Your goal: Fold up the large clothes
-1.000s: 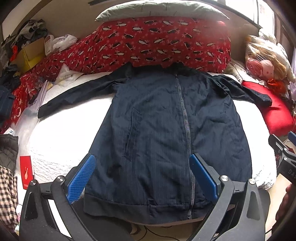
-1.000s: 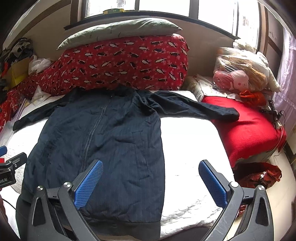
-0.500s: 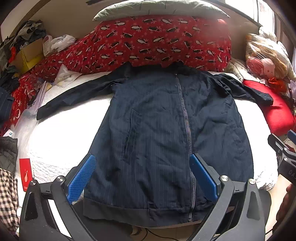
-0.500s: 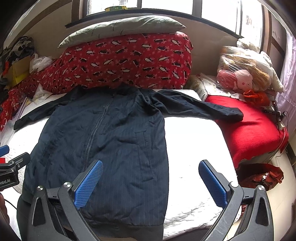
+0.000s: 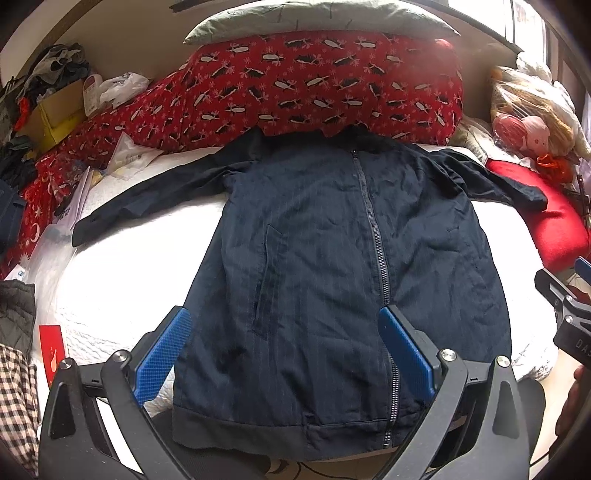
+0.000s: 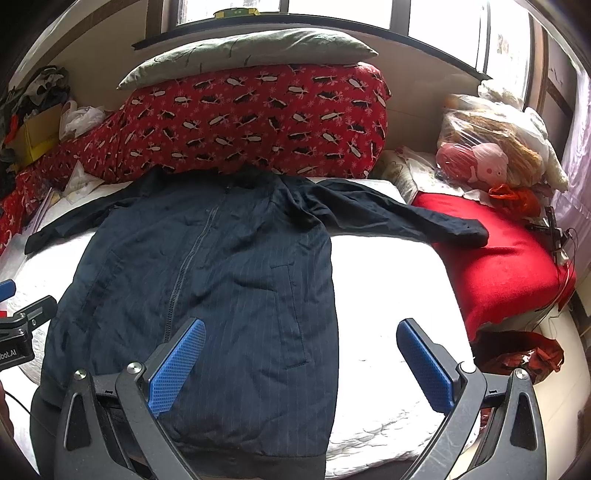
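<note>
A large dark navy zip jacket [image 5: 332,266] lies flat, front up, on the white bed [image 5: 122,280], both sleeves spread out to the sides. It also shows in the right wrist view [image 6: 207,280]. My left gripper [image 5: 284,350] is open and empty, held above the jacket's lower hem, left of the zipper. My right gripper [image 6: 303,365] is open and empty above the jacket's right lower edge and the white bed [image 6: 391,295]. The left gripper's side [image 6: 22,332] shows at the left edge of the right wrist view, and the right gripper's side [image 5: 569,310] at the right edge of the left wrist view.
A red patterned duvet [image 5: 317,85] with a grey pillow [image 5: 321,18] on top lies behind the jacket's collar. A red blanket [image 6: 495,266] lies under the right cuff. Bagged plush toys [image 6: 487,147] sit at the back right. Boxes and clothes [image 5: 48,99] clutter the left.
Both grippers have moved slightly forward and up over the jacket, so more of its hem shows. The jacket has not moved. Both grippers stay open.
</note>
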